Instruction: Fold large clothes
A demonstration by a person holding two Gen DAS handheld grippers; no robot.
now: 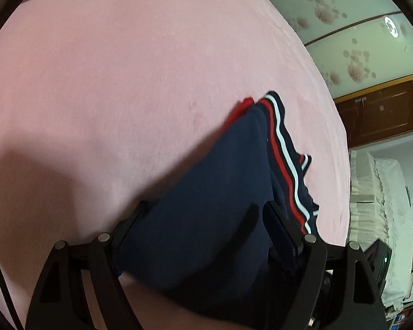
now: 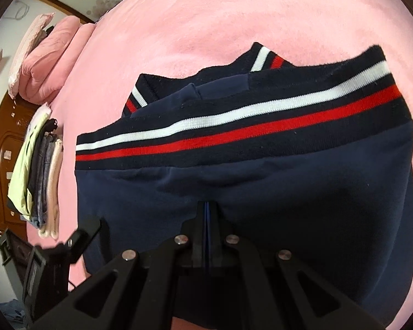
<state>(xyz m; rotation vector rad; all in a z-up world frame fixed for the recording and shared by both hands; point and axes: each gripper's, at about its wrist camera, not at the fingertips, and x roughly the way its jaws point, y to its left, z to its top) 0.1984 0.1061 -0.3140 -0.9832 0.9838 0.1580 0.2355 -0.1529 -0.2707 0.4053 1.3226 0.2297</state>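
Observation:
A navy garment with a ribbed hem striped white and red lies folded on the pink bed. My right gripper is shut, its tips pinching the navy cloth just below the striped band; creases run out from the pinch. In the left wrist view the same garment stretches away toward its striped edge. My left gripper stands wide open over it. The navy cloth fills the gap between the two fingers, and the pads do not visibly press on it. A dark shadow falls on the pink bed to the left.
A stack of folded clothes and a pink folded quilt sit by the wooden headboard. Past the bed edge are flowered wardrobe doors, a brown door and white covered furniture.

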